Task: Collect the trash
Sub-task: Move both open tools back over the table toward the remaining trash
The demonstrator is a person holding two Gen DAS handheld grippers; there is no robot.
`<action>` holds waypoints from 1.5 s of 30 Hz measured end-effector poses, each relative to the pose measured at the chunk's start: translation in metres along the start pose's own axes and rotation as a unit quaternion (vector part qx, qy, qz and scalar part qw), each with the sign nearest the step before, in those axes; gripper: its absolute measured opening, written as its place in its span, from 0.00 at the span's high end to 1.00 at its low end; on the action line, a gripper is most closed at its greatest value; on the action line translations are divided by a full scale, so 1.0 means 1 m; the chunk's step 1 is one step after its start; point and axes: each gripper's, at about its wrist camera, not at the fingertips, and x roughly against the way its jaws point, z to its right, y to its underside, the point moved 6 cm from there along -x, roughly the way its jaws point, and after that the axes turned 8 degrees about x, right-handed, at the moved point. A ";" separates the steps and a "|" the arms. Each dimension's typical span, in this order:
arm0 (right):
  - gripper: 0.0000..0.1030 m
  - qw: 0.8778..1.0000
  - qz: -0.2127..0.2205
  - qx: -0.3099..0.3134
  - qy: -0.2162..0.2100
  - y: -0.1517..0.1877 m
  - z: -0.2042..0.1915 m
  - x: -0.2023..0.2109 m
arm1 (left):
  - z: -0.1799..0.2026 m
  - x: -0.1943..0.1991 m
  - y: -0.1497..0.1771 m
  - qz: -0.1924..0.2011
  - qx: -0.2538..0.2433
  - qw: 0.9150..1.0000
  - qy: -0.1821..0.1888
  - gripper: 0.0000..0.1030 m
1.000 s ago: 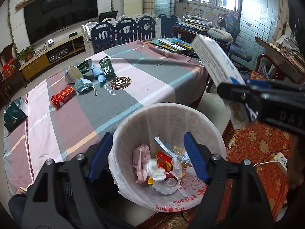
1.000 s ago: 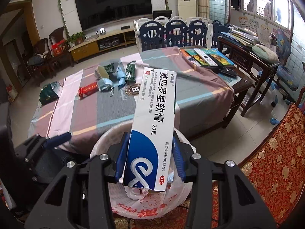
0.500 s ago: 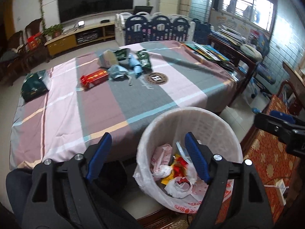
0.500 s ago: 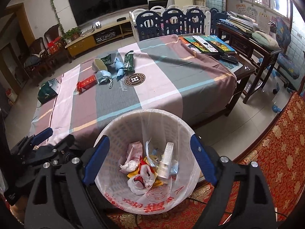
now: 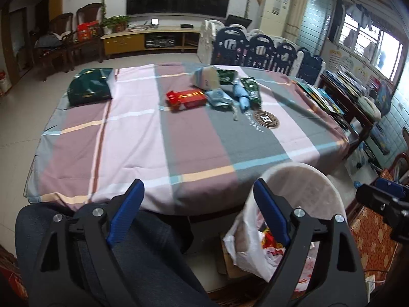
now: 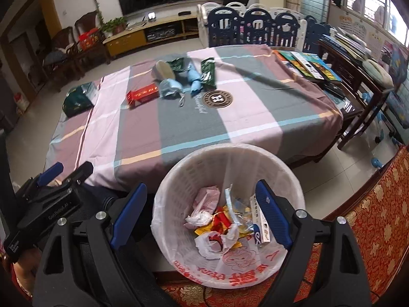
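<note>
A white lined trash basket (image 6: 212, 158) stands on the floor at the table's near edge, with wrappers and a white-and-blue ointment box (image 6: 259, 221) inside. My right gripper (image 6: 202, 209) is open and empty above it. My left gripper (image 5: 198, 209) is open and empty over the near table edge, with the basket (image 5: 306, 176) to its right. On the far part of the table lie a red box (image 5: 186, 98), a blue face mask (image 5: 217, 97), blue wrappers (image 5: 241, 94), green packets (image 5: 251, 89) and a dark green bag (image 5: 89, 89).
The table has a striped cloth (image 5: 158, 138). Books (image 6: 304, 64) lie on its right end. Blue and white chairs (image 6: 245, 25) stand behind it. A red patterned seat (image 6: 378, 217) is at the right. My leg in dark trousers (image 5: 143, 255) is below the left gripper.
My right gripper opened and the ointment box dropped into the basket. My left gripper swung left from above the basket toward the table edge.
</note>
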 end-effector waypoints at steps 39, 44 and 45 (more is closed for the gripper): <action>0.17 0.998 -0.039 -0.039 -0.017 -0.081 -0.059 -0.140 | -0.134 -0.092 -0.113 0.069 -0.016 0.992 -0.109 0.05; 0.17 0.998 -0.002 -0.069 -0.012 -0.146 -0.045 -0.173 | -0.154 -0.113 -0.099 0.023 0.020 0.995 -0.091 0.05; 0.17 0.998 0.008 -0.066 -0.006 -0.162 -0.045 -0.180 | -0.157 -0.115 -0.097 0.018 0.028 0.996 -0.087 0.05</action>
